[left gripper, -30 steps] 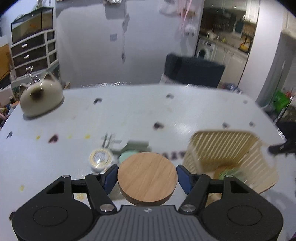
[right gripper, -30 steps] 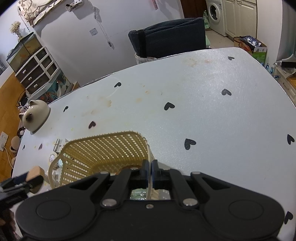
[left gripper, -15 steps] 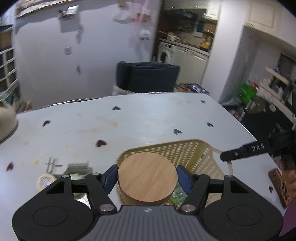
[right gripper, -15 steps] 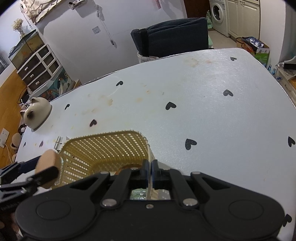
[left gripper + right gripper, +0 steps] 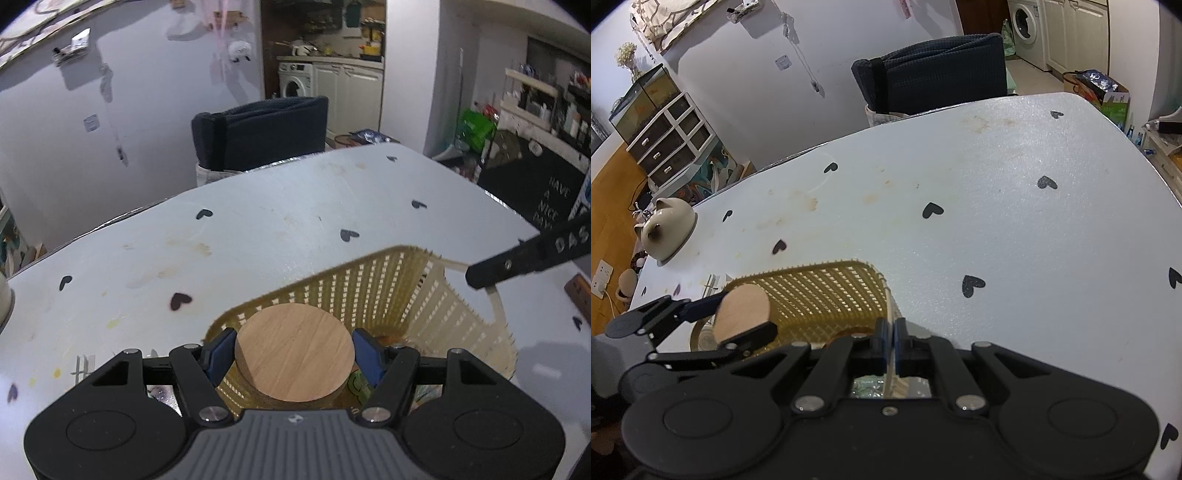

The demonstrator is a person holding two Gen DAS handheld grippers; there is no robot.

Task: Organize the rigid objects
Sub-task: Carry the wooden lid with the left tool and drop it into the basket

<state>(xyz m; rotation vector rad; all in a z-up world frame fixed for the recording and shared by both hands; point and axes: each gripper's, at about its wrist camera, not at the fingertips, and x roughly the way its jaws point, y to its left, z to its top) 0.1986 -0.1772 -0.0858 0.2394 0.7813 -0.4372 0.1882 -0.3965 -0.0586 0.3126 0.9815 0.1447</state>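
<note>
The floor of the yellow basket is largely hidden in the left wrist view by the wooden disc and the gripper body; only green and orange fragments are seen past the disc and cannot be identified. In the right wrist view the basket's near end is cut off behind the right gripper, and a foil-like patch seen through the gripper frame cannot be made out. Small items on the table left of the basket are too blurred to name.

The left gripper is closed on the wooden disc, with a blue pad pressed against each side of its rim. The disc is held flat face up above the near left end of the basket, clear of the table. The right gripper is closed on the pale handle at the basket's right end, its pads nearly together with only the thin strip between them.

One second earlier the disc was held over the bare table, left of the basket and above a tape roll. It has since been carried rightward to a position over the basket opening. The grip on the handle is unchanged, and the basket remains on the table.

A cat-shaped ceramic pot stands near the table's far left edge.
</note>
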